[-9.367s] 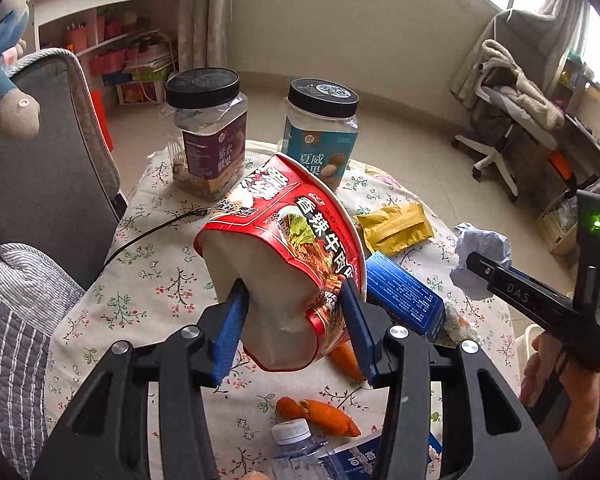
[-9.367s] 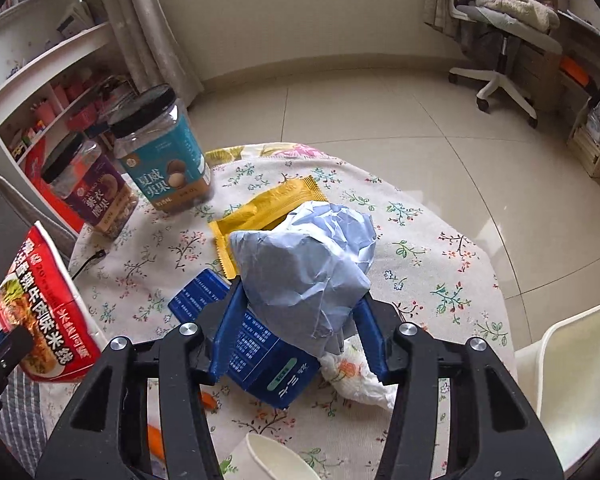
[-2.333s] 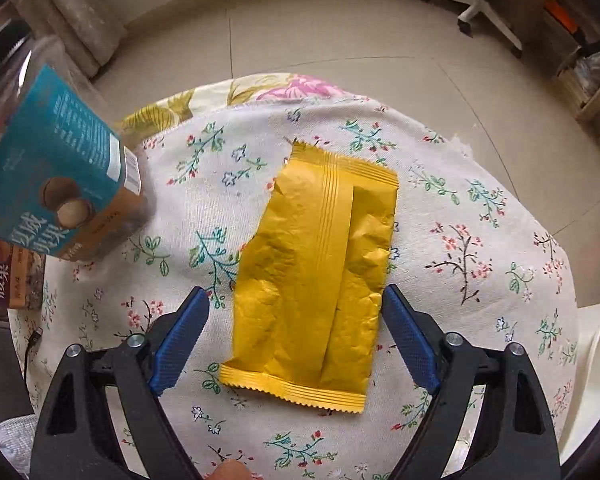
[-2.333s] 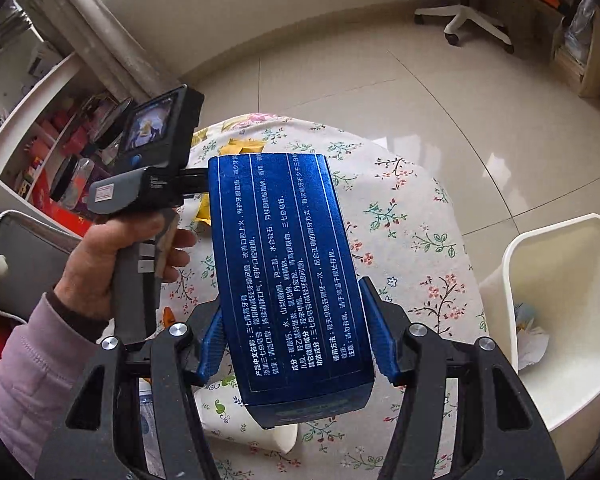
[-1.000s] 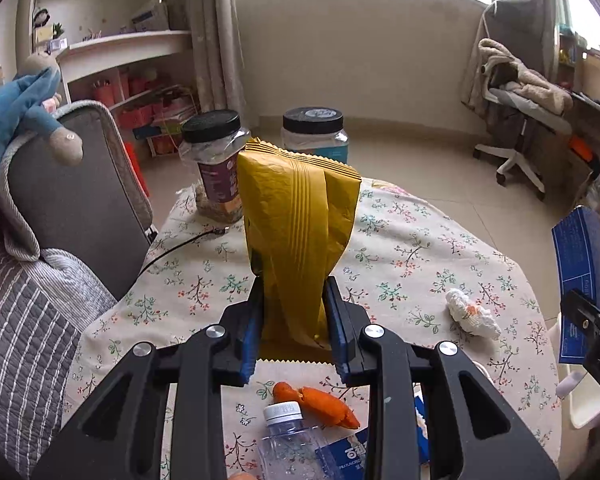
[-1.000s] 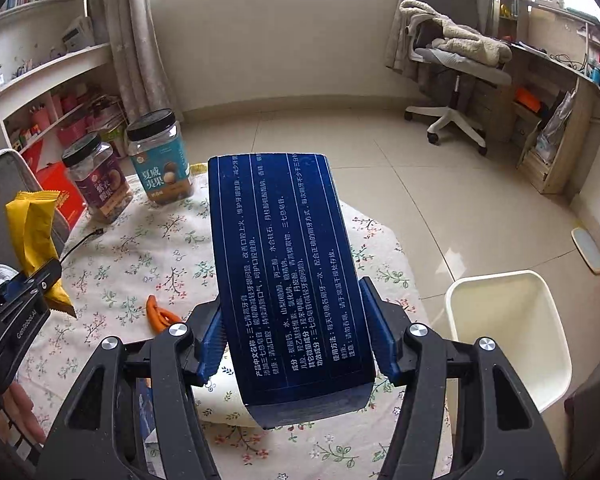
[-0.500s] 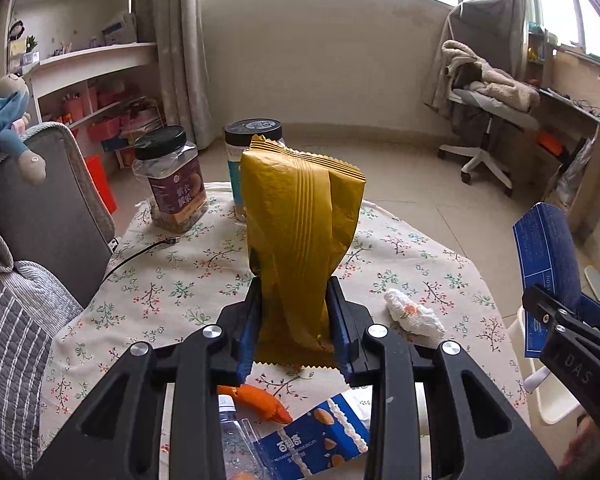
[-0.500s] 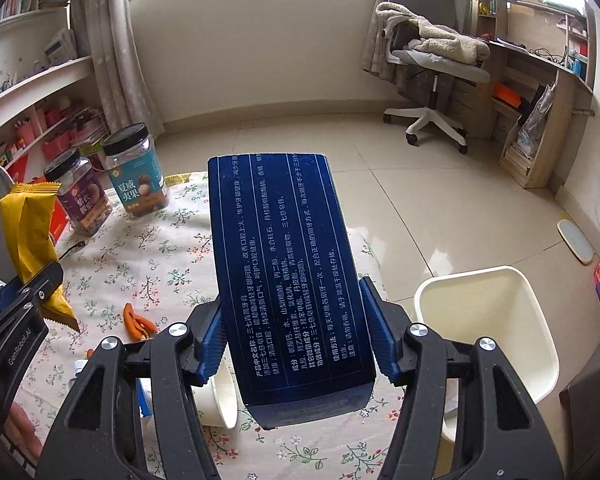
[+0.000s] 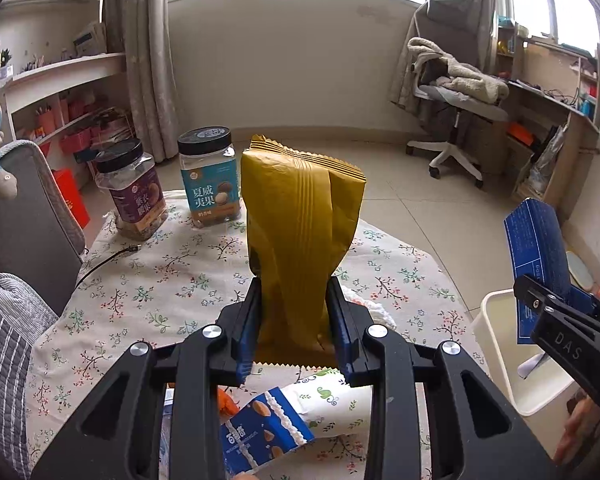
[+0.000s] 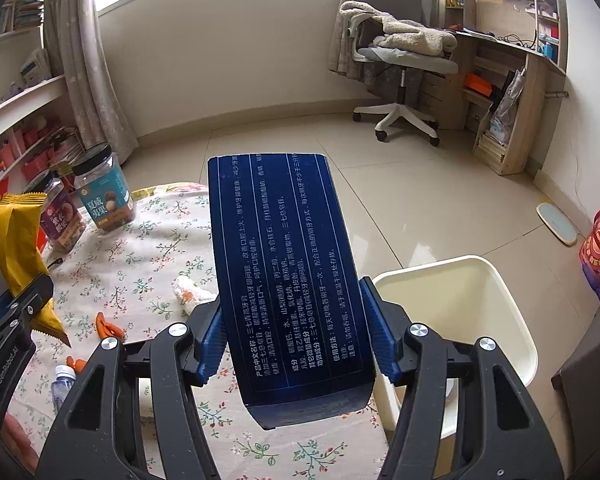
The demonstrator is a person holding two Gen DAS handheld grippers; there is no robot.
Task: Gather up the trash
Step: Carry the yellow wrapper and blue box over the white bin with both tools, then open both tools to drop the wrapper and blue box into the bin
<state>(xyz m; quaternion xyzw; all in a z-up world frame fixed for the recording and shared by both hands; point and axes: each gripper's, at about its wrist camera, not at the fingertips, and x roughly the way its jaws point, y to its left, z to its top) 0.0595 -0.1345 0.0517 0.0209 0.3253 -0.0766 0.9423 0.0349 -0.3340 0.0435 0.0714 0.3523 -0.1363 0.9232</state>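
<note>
Blue box [image 10: 288, 280] now nearer white bin [image 10: 512, 320], contents hidden

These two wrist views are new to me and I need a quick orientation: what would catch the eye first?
In the left wrist view a crinkled yellow snack bag stands upright, clamped in the left gripper above the floral tablecloth. In the right wrist view a dark blue box fills the middle, gripped by the right gripper, with a cream bin beside the table.

glossy crinkled yellow wrapper [image 9: 300, 232], glossy blue carton [image 10: 288, 272], cloth tablecloth [image 9: 172, 272].
</note>
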